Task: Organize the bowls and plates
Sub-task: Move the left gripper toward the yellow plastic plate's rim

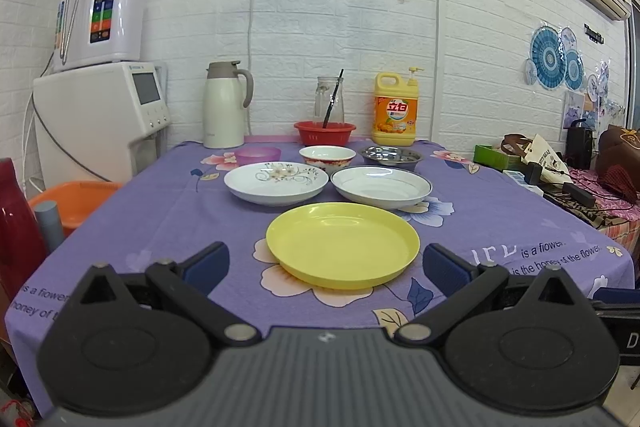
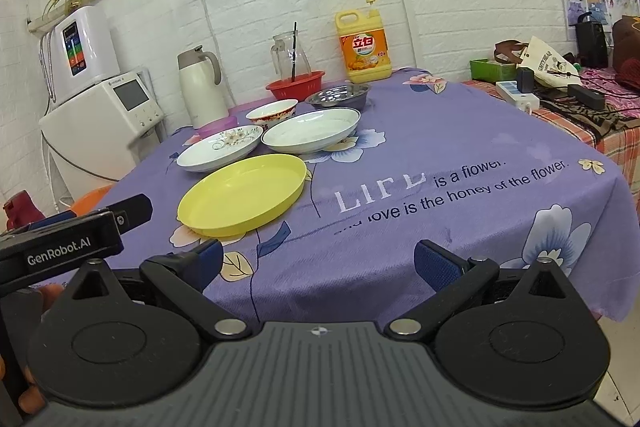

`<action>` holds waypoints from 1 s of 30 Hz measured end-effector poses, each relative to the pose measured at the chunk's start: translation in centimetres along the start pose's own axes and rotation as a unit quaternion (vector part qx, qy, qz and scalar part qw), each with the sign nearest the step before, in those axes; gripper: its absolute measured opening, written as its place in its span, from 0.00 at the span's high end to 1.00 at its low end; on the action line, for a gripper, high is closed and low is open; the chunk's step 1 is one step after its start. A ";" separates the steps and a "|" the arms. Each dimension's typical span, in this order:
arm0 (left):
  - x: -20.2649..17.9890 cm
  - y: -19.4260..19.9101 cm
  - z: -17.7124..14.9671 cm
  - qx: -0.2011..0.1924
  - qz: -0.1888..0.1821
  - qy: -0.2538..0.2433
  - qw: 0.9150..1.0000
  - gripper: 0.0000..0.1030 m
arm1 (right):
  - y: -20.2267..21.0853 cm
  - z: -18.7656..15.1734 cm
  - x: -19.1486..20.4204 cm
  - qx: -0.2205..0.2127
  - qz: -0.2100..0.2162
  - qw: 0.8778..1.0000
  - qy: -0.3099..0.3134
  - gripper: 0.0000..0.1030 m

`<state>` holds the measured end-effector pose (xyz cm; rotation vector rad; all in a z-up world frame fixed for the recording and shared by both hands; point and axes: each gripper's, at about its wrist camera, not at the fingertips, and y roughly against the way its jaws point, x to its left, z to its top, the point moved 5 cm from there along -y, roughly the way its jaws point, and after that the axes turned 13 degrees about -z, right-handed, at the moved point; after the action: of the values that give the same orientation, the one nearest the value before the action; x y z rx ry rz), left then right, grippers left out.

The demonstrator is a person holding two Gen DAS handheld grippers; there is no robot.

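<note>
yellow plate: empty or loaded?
Empty. The yellow plate sits upright on the tablecloth, its inside bare in both views, nothing stacked on it.

Behind the floral plate [image 1: 276, 182], the pink cup [image 1: 257, 155] shows only its upper part, and the red-rimmed bowl [image 1: 327, 157] loses its base. In the right wrist view that cup [image 2: 218, 126] is a sliver above the floral plate [image 2: 219, 150]. The orange basin [image 1: 74, 201], left of the plate, is cut by the tablecloth [image 1: 160, 219] edge.
</note>
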<state>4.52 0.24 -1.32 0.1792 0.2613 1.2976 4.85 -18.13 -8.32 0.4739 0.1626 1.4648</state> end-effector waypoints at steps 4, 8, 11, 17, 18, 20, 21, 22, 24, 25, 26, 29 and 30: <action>0.0 0.0 0.0 0.000 0.000 0.000 1.000 0.00 | -0.2 0.0 0.1 0.005 0.001 1.000 0.001 0.00; 0.0 0.0 0.0 0.000 0.000 0.000 1.000 0.00 | -0.2 -0.1 0.1 0.006 0.002 1.000 0.003 0.00; 0.0 0.0 0.0 0.001 0.000 0.000 1.000 0.00 | -0.2 -0.1 0.2 0.007 0.003 1.000 0.004 0.00; -0.1 -0.1 -0.1 0.003 0.000 -0.001 1.000 0.00 | -0.3 -0.2 0.3 0.012 0.005 1.000 0.004 0.00; 0.0 -0.1 -0.1 0.004 0.000 0.000 1.000 0.00 | -0.3 -0.2 0.3 0.012 0.004 1.000 0.004 0.00; 0.0 -0.2 -0.1 0.004 0.000 0.000 1.000 0.00 | -0.3 -0.3 0.3 0.013 0.005 1.000 0.005 0.00; 0.0 -0.3 -0.1 0.005 0.000 0.000 1.000 0.00 | -0.3 -0.3 0.4 0.013 0.005 1.000 0.005 0.00; 0.0 -0.3 -0.1 0.005 0.000 0.000 1.000 0.00 | -0.3 -0.3 0.4 0.013 0.006 1.000 0.005 0.00; 0.0 -0.3 -0.1 0.006 -0.001 0.000 1.000 0.00 | -0.3 -0.3 0.4 0.014 0.006 1.000 0.006 0.00; 0.0 -0.3 -0.2 0.006 -0.001 0.000 1.000 0.00 | -0.4 -0.4 0.5 0.015 0.006 1.000 0.005 0.00; 0.0 -0.3 -0.2 0.006 -0.001 0.000 1.000 0.00 | -0.4 -0.4 0.4 0.016 0.007 1.000 0.005 0.00; 0.0 -0.4 -0.3 0.008 0.001 0.000 1.000 0.00 | -0.5 -0.4 0.4 0.018 0.007 1.000 0.004 0.00; 0.1 -0.5 -0.3 0.009 0.003 0.000 1.000 0.00 | -0.5 -0.4 0.3 0.019 0.007 1.000 0.004 0.00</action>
<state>4.93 0.18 -1.76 0.1942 0.2729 1.3013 5.19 -17.74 -8.84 0.5009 0.1925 1.4799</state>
